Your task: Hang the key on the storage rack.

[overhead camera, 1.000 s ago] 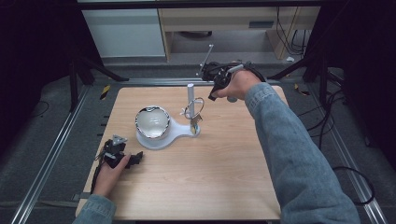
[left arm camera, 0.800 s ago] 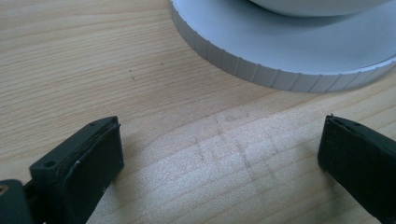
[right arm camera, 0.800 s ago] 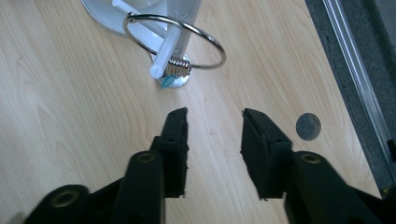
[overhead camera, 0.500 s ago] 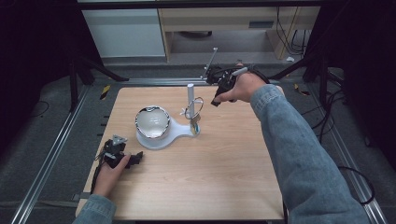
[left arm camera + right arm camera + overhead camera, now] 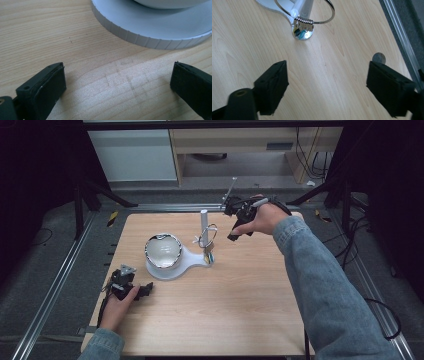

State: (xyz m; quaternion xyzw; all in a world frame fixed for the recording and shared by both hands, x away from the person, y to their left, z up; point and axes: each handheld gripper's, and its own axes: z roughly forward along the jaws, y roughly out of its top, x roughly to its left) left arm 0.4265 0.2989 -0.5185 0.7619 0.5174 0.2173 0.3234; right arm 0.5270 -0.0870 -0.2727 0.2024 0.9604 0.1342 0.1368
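Near edge, left side: the left gripper (image 5: 131, 288) rests low on the table (image 5: 240, 320), jaws spread wide with bare wood between them. In the left gripper view the ribbed rim of the white stand base (image 5: 140, 35) lies just ahead of the pads, apart from them. Likely parked there to stay out of the way, or ready to steady the base; nothing is gripped.

Middle: the white stand (image 5: 172, 265) holds a round mirrored dish (image 5: 163, 252) on its wide end, and a thin upright post (image 5: 204, 222) rises from its narrow end. A metal bangle (image 5: 209, 236) hangs looped round the post, with a small charm (image 5: 208, 254) dangling near the base. In the right gripper view the bangle (image 5: 322, 15) circles the post foot and the charm (image 5: 302, 29) sits against the wood.

Far: the right gripper (image 5: 235, 222) hovers just right of the post, above the table. Its jaws have just been opening and stand released, nothing between them. Judged: the bangle is hung and let go.

Room: open wood lies right of and nearer than the stand, good for a withdrawal. The far table edge and the metal rail (image 5: 404, 42) run close behind the right hand; a small dark disc (image 5: 379, 58) sits near that edge. The post is slim and may tip if brushed.
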